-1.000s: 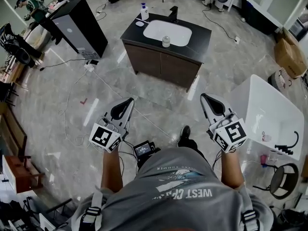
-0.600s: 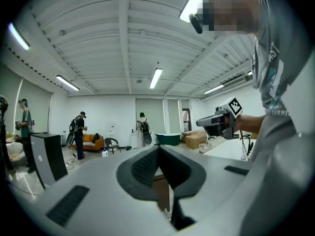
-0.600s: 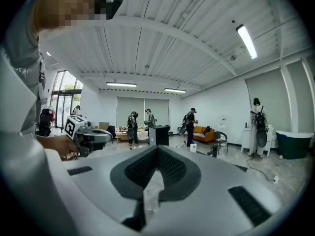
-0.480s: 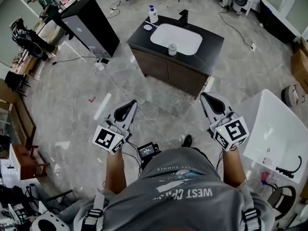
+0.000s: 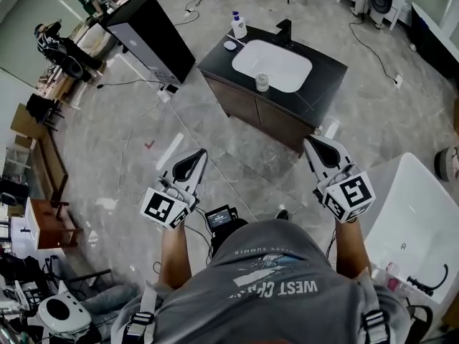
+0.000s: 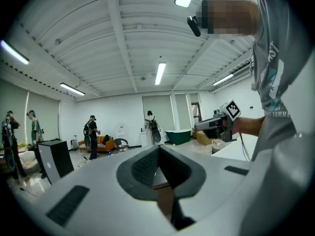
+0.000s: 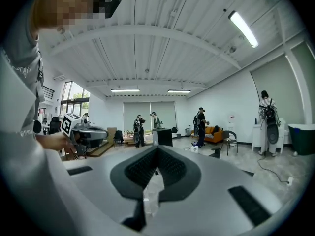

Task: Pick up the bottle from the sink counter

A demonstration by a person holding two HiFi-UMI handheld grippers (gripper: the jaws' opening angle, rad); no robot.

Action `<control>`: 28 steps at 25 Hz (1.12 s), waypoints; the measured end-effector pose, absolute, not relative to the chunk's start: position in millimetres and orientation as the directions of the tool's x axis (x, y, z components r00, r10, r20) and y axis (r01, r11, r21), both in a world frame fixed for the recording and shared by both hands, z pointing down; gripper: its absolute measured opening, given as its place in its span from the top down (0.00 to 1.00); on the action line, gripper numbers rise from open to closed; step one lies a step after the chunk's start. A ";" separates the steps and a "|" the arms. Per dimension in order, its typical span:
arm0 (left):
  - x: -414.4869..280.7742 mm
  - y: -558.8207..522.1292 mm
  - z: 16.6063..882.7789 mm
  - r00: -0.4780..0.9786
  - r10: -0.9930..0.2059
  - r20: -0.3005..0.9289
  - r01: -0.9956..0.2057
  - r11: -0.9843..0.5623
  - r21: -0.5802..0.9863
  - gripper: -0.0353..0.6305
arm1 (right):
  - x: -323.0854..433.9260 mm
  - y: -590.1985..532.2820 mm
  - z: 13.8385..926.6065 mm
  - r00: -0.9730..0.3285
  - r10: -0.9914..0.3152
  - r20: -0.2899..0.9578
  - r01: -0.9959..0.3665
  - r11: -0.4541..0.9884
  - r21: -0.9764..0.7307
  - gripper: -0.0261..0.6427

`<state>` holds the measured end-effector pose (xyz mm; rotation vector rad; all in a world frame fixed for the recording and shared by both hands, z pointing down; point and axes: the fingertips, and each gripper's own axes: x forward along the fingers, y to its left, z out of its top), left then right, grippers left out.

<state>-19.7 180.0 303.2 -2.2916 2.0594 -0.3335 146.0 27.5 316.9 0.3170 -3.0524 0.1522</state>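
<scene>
The dark sink counter (image 5: 319, 67) with its white basin stands ahead across the marble floor in the head view. A white pump bottle (image 5: 237, 26) with a blue top stands on its back left corner, next to a small dish (image 5: 229, 45). A small clear container (image 5: 262, 82) sits at the basin's front rim. My left gripper (image 5: 201, 152) and right gripper (image 5: 308, 141) are held level at waist height, well short of the counter. Both are shut with nothing between the jaws. In the gripper views the left gripper (image 6: 158, 149) and right gripper (image 7: 157, 149) show their pads meeting.
A tall black cabinet (image 5: 150, 31) stands left of the counter, with cables on the floor (image 5: 129, 131) beside it. A white bathtub (image 5: 419, 221) lies close on my right. A wooden bench (image 5: 46, 224) and other people (image 5: 61, 41) are at the far left.
I have walked forward: the sink counter has come nearer and shifted right in the head view. Both grippers have stayed shut and held out in front.
</scene>
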 end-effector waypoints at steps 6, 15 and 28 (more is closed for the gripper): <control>-20.6 151.0 306.9 0.102 -0.982 0.160 -0.974 -0.131 -0.187 0.94 | 148.4 -1.2 329.7 -0.972 -0.218 0.083 -0.228 0.964 -0.135 0.97; -46.2 79.9 317.5 0.240 -0.959 0.148 -0.950 -0.263 -0.168 0.94 | 140.5 -37.1 343.9 -0.937 -0.328 0.118 -0.342 0.930 -0.132 0.97; -133.1 9.3 315.2 0.411 -0.904 0.122 -0.898 -0.424 -0.116 0.94 | 66.8 -70.1 327.6 -0.868 -0.469 0.162 -0.487 0.868 -0.096 0.97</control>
